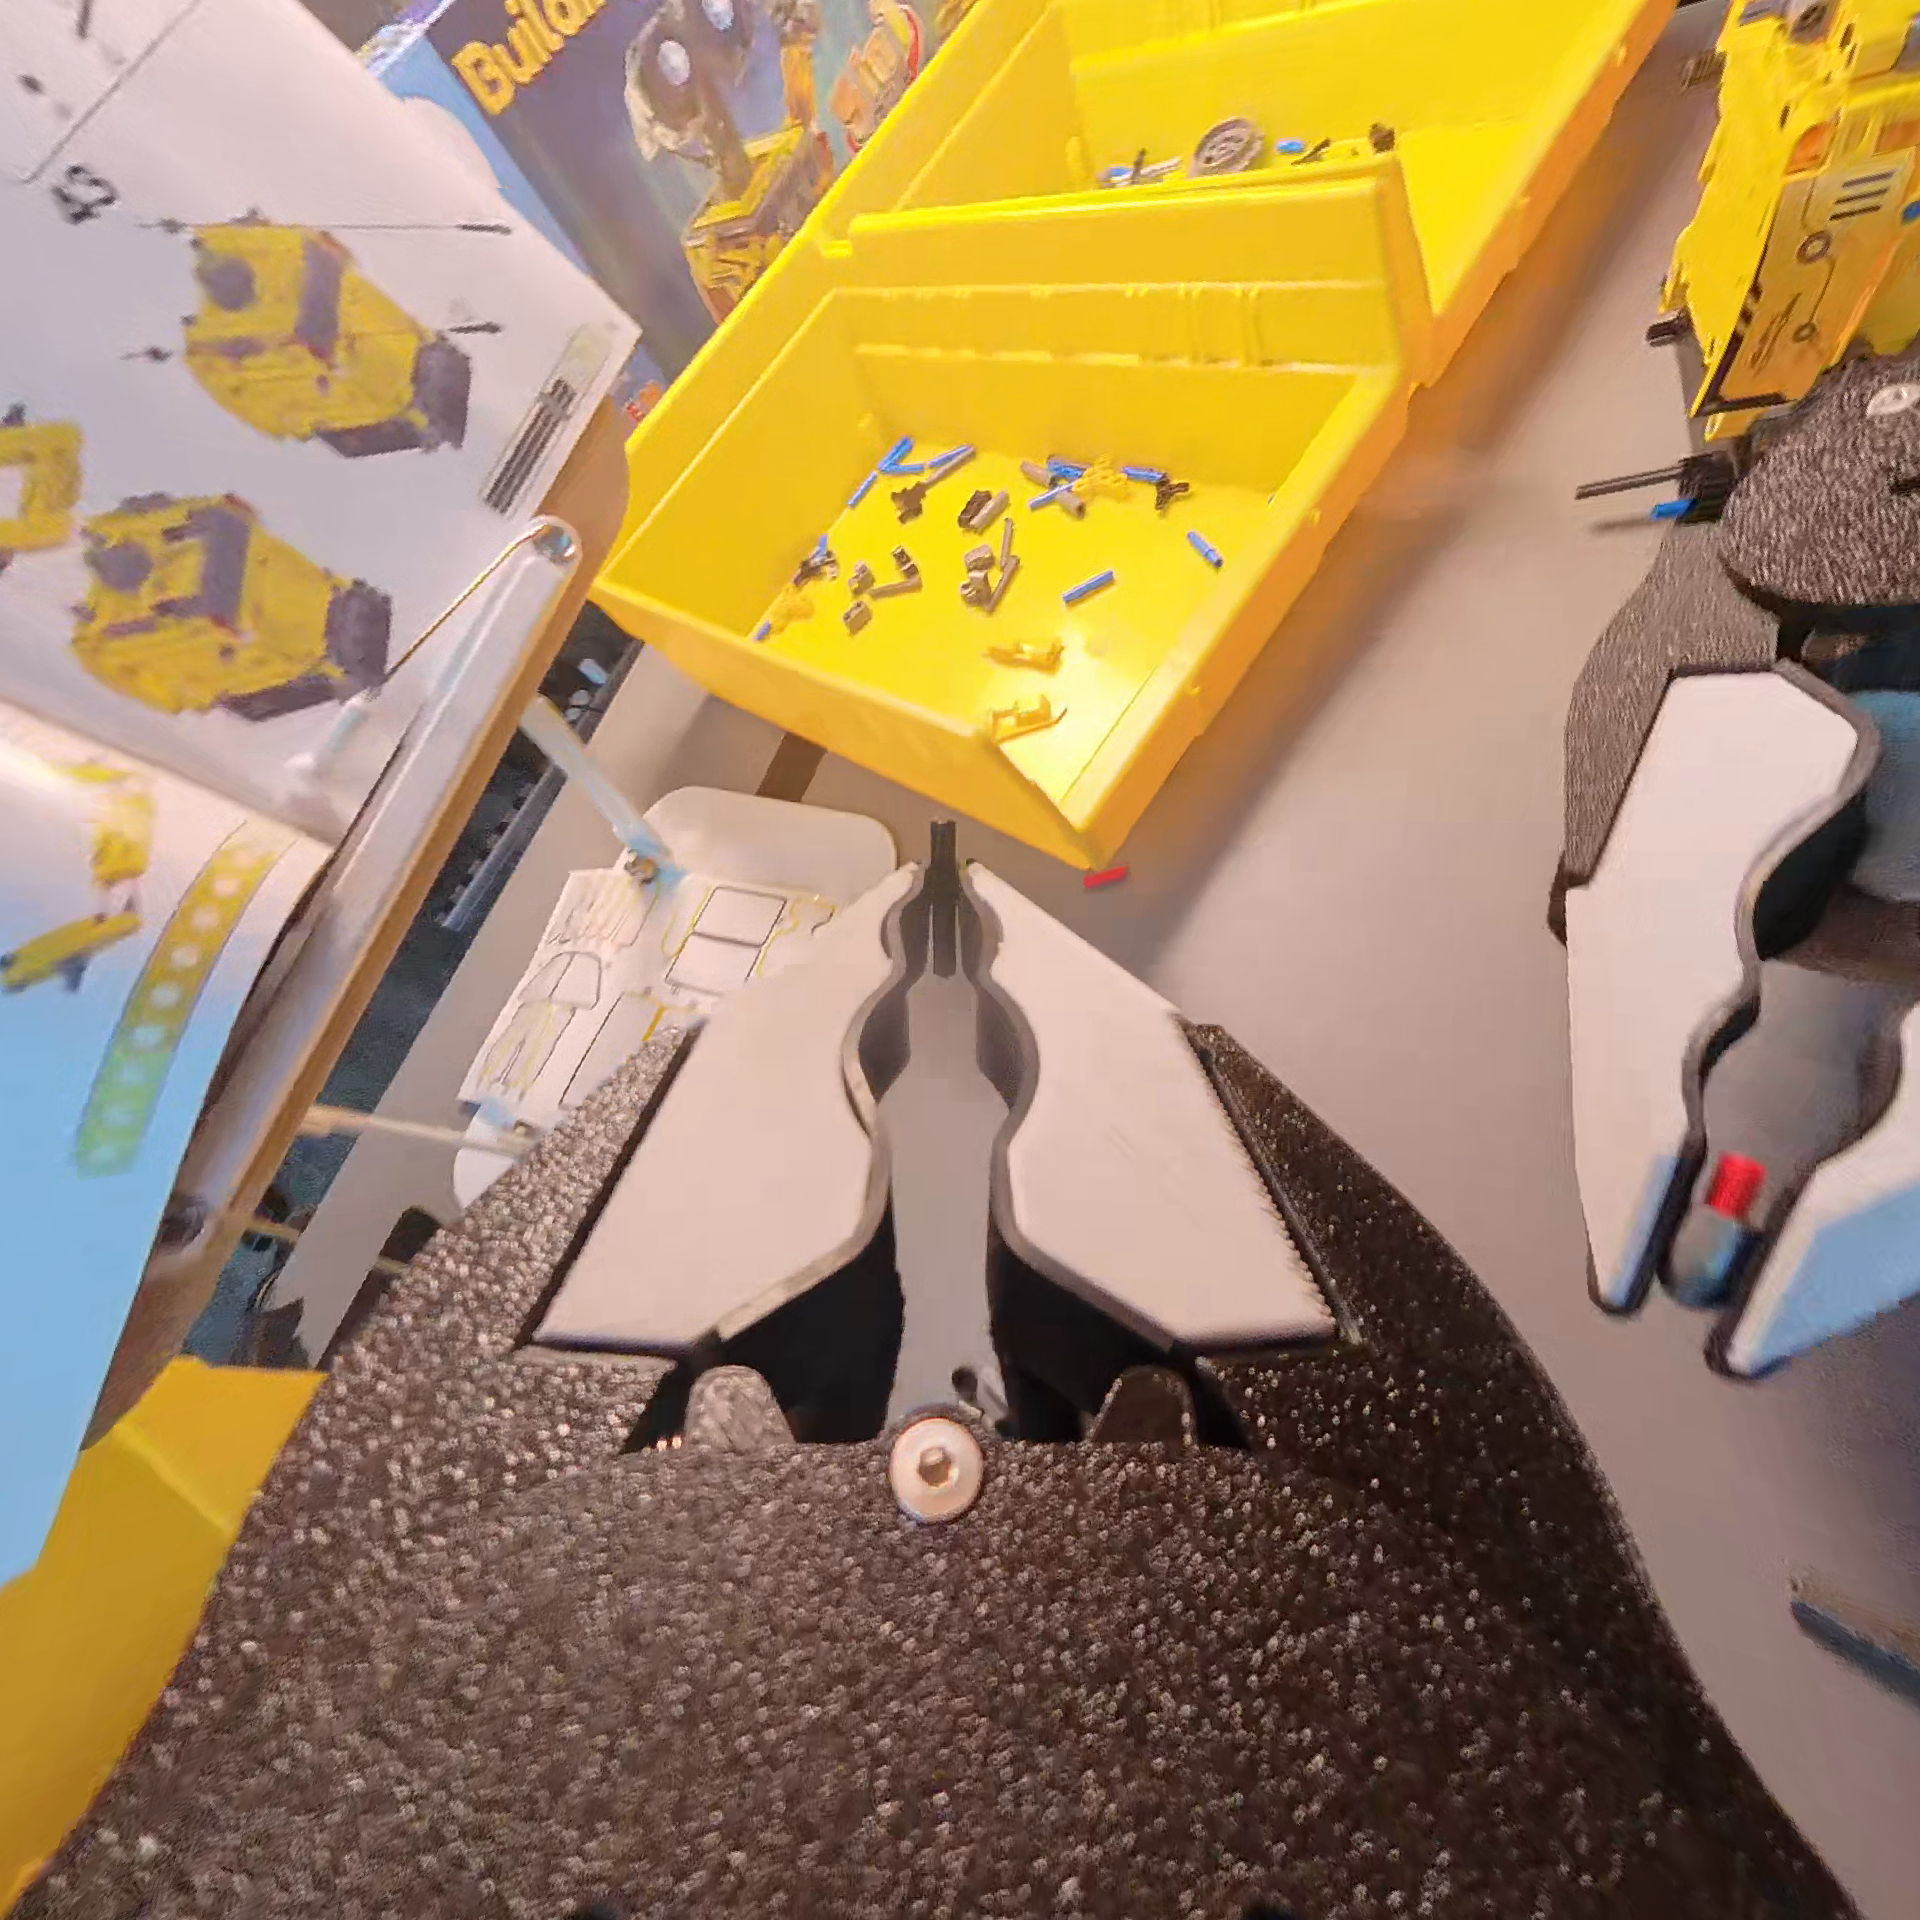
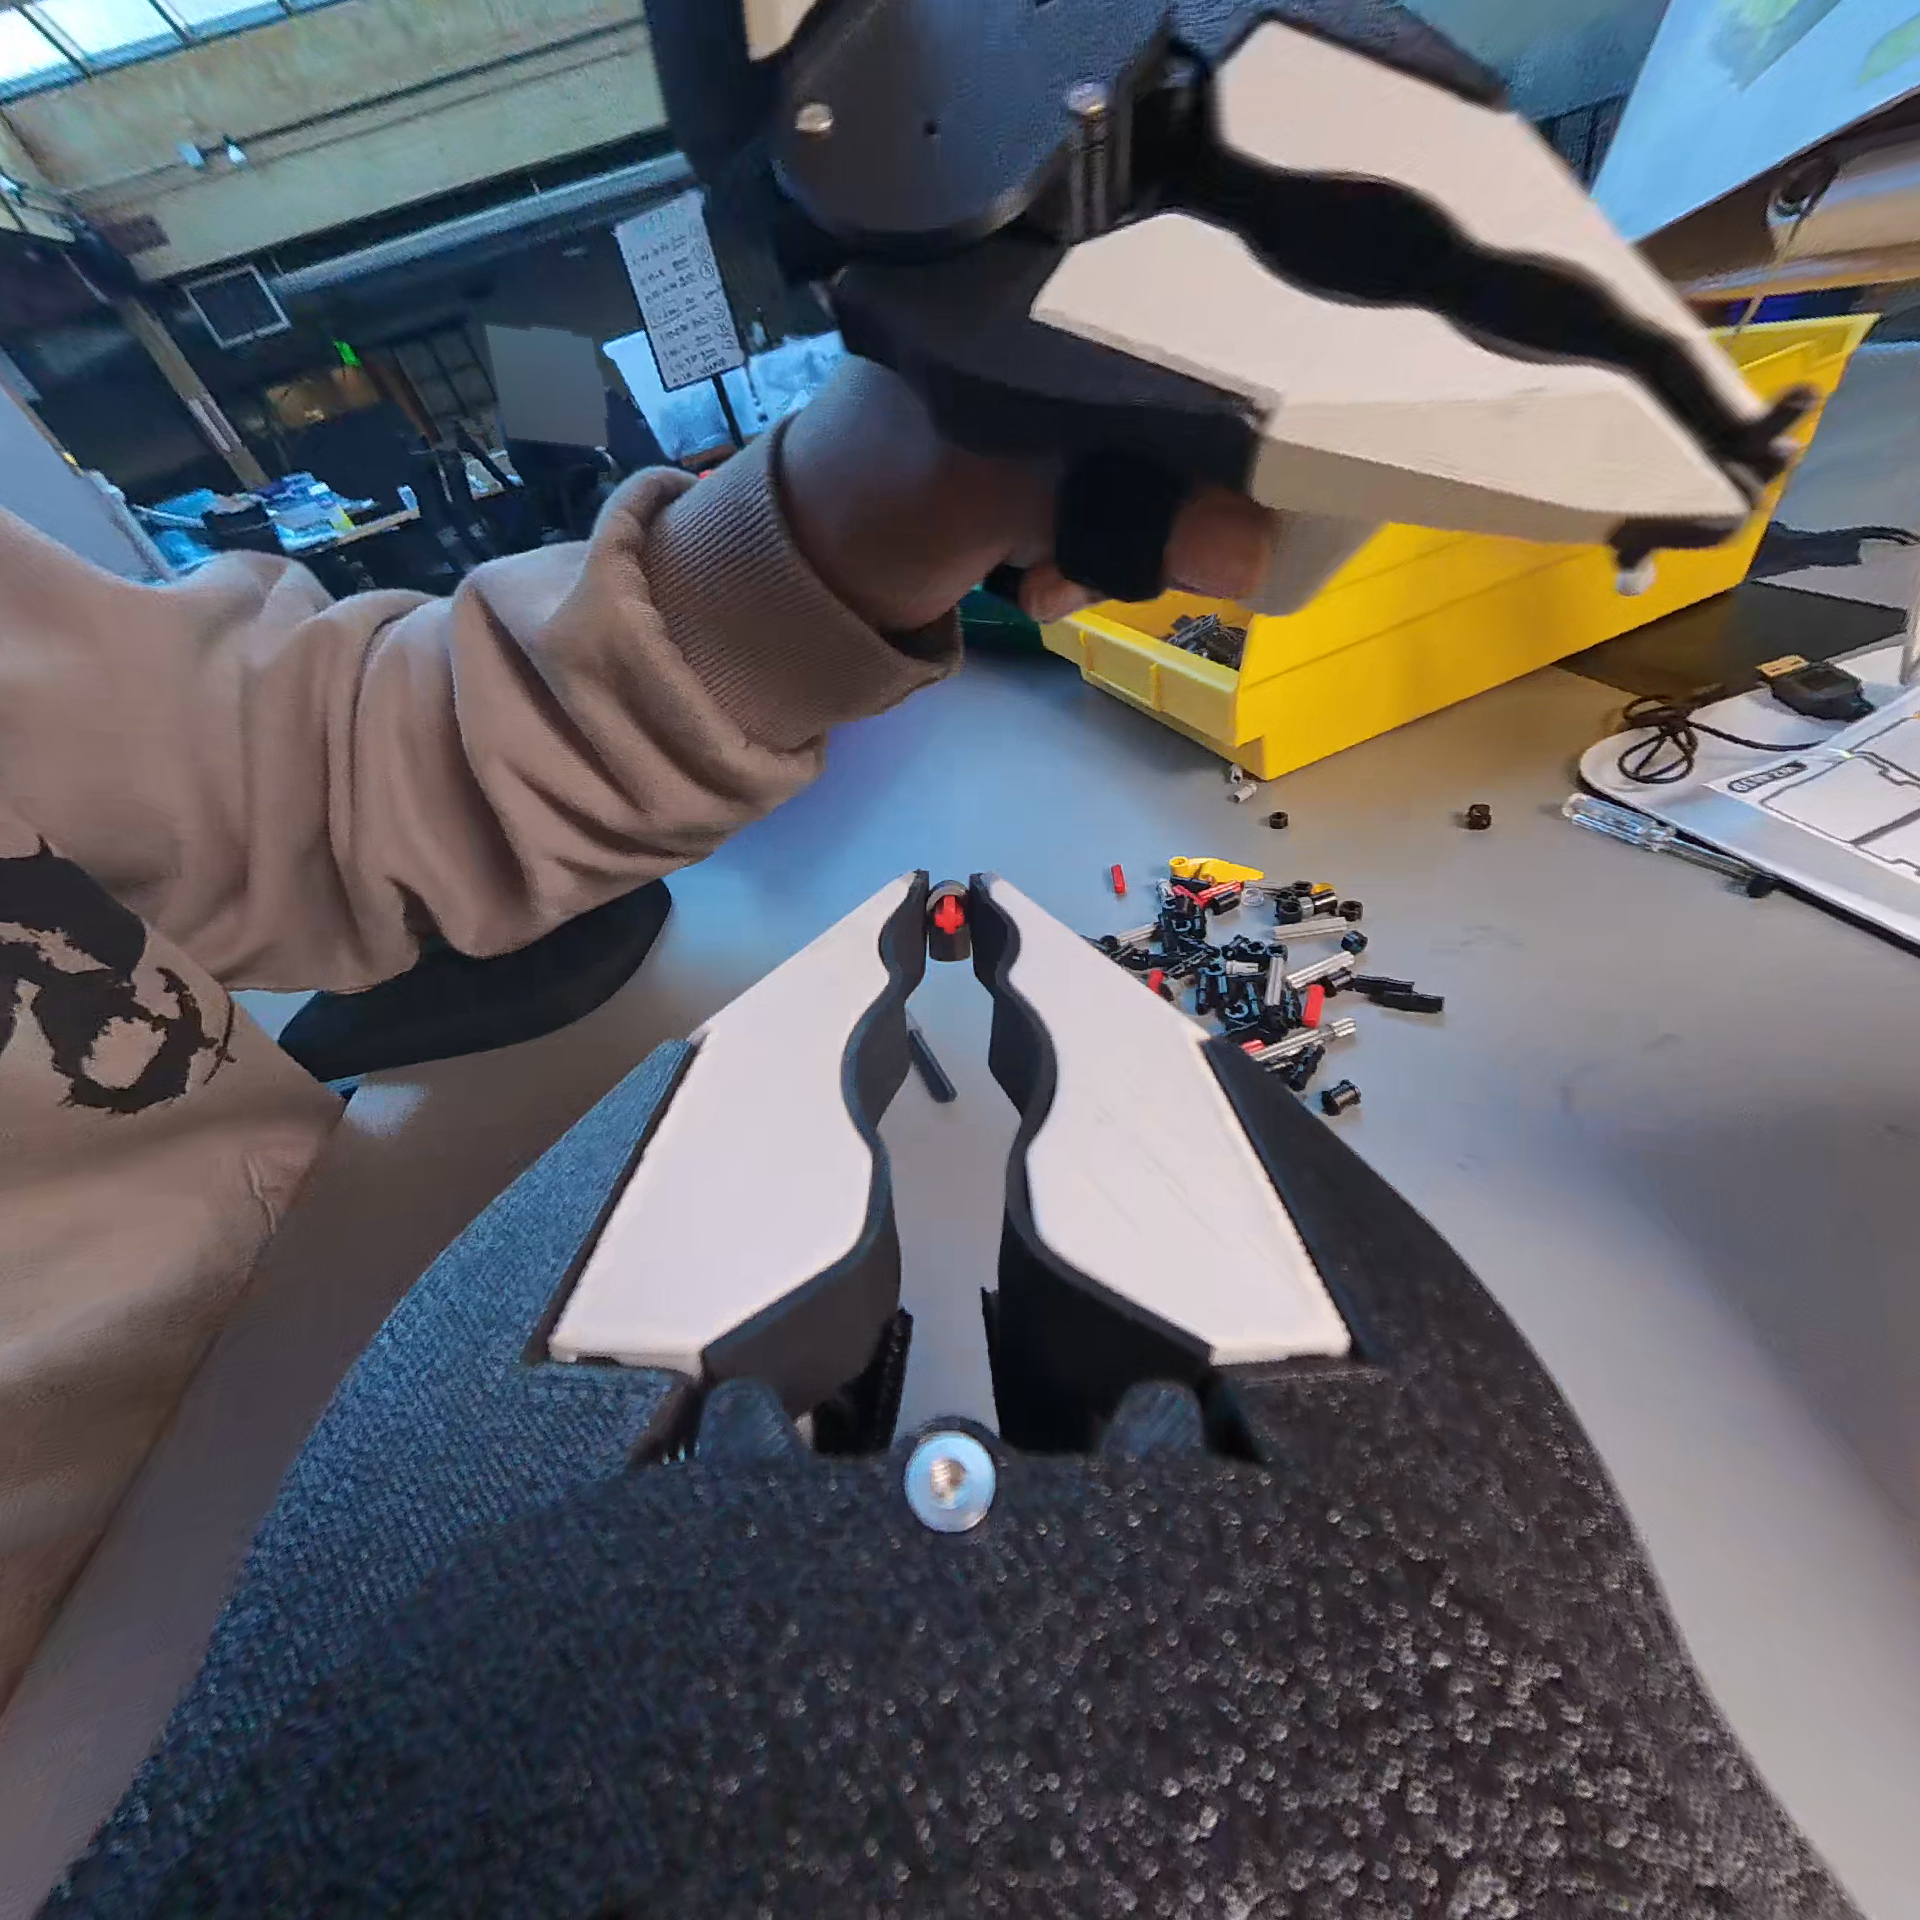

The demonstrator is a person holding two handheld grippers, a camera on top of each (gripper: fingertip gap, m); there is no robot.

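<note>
we see the left gripper clenched on a thin black pin, just in front of the yellow bin. right of the bin, the right gripper grasps a small grey piece with a red centre.

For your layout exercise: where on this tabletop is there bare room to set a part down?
Bare grey table lies right of the loose pile of small parts, short of the white sheet. Crowded: around that pile and along the yellow bin.
</note>
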